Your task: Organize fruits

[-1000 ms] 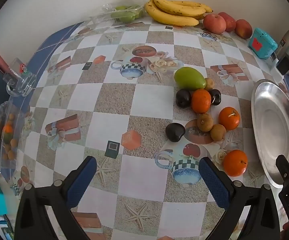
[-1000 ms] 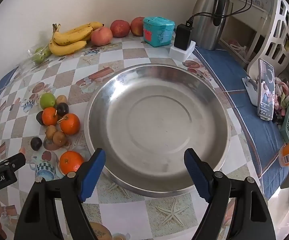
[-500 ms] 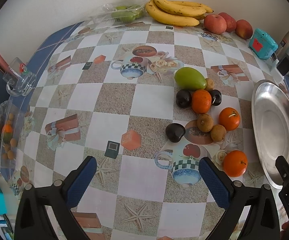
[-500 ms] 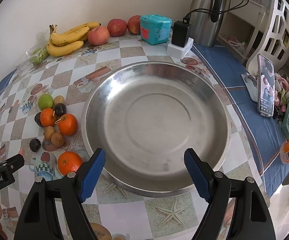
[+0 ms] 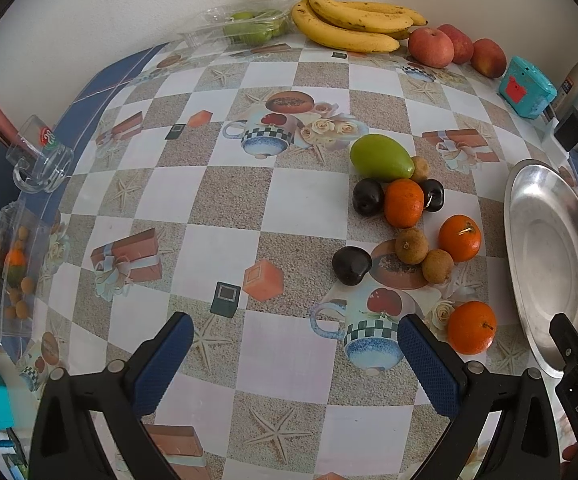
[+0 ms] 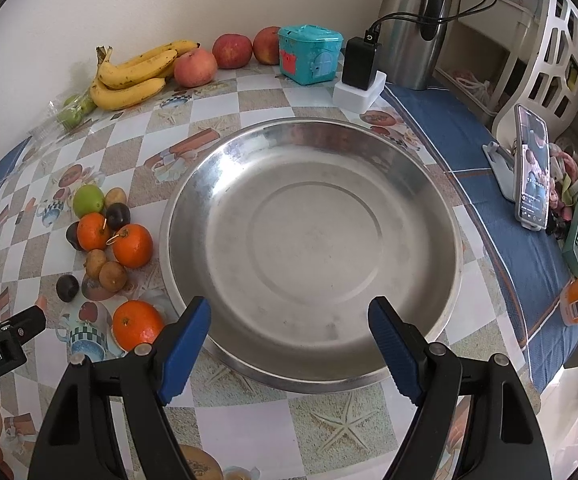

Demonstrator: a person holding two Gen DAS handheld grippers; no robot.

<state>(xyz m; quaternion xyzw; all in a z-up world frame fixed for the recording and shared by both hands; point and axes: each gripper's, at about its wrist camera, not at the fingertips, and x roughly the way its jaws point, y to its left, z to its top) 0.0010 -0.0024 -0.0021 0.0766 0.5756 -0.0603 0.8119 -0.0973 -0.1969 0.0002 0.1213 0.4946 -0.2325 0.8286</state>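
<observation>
A cluster of small fruit lies on the patterned tablecloth: a green mango [image 5: 381, 158], three oranges [image 5: 403, 203], dark plums [image 5: 351, 265] and brown longans [image 5: 411, 245]. The nearest orange [image 5: 471, 327] [image 6: 137, 324] sits beside the steel plate [image 5: 529, 200] [image 6: 429, 184], which holds nothing. My left gripper [image 5: 295, 356] hovers open over bare cloth, near side of the cluster. My right gripper [image 6: 289, 336] stands open above the plate's near rim, nothing between its fingers. Bananas [image 5: 349, 24] and red apples [image 5: 431, 46] line the far wall.
A clear box of green fruit [image 5: 245, 28] sits at the back. A glass mug [image 5: 39, 160] and a clear fruit tray [image 5: 9, 264] stand at the left edge. A teal toy box [image 6: 309, 54], charger [image 6: 359, 76], steel kettle [image 6: 417, 28] and propped phone [image 6: 531, 172] stand right.
</observation>
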